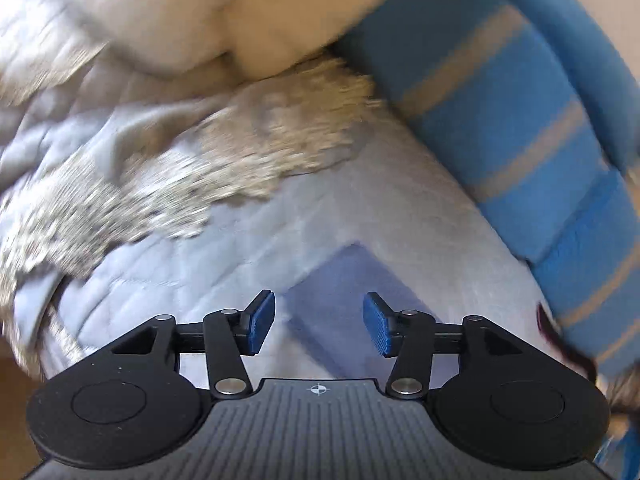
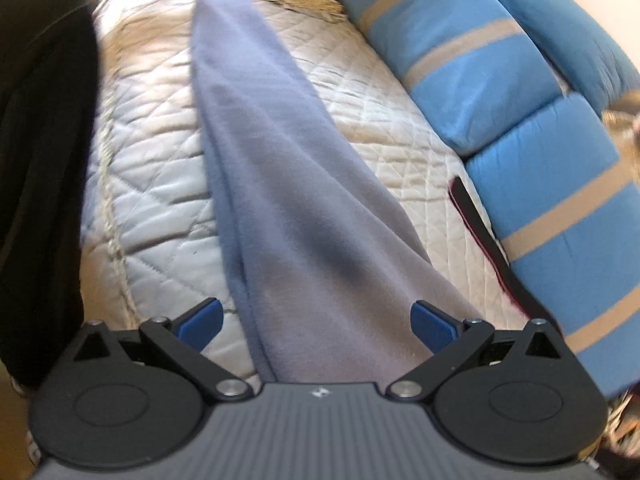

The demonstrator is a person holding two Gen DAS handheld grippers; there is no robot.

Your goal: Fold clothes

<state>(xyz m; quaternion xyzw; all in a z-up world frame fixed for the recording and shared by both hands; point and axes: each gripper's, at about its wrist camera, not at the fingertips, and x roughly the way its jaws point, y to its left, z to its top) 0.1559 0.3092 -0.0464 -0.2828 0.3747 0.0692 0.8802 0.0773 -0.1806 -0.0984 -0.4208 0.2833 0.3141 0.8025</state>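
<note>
Two views, both smeared by motion blur, show the same quilted bed cover. In the left wrist view the left gripper hangs with its jaws parted and nothing between its blue pads; just ahead of it a folded corner of a lavender-grey fleece garment lies flat on the pale quilted bedspread. Farther off a tan, coarse-textured throw is heaped across the quilt, a cream pillow sits behind it, and blue cushions with beige stripes line the right side. A small dark item peeks out at the foot of the cushions (too blurred to identify). In the right wrist view the right gripper is spread wide, its blue pads standing to either side of the garment, gripping nothing; whether they touch the cloth cannot be told. The garment runs as a long folded strip from under the gripper away across the bedspread. The striped blue cushions border the quilt on the right, a dark strap with a red edge lies along their base, and a black mass fills the left edge (unclear what it is).
</note>
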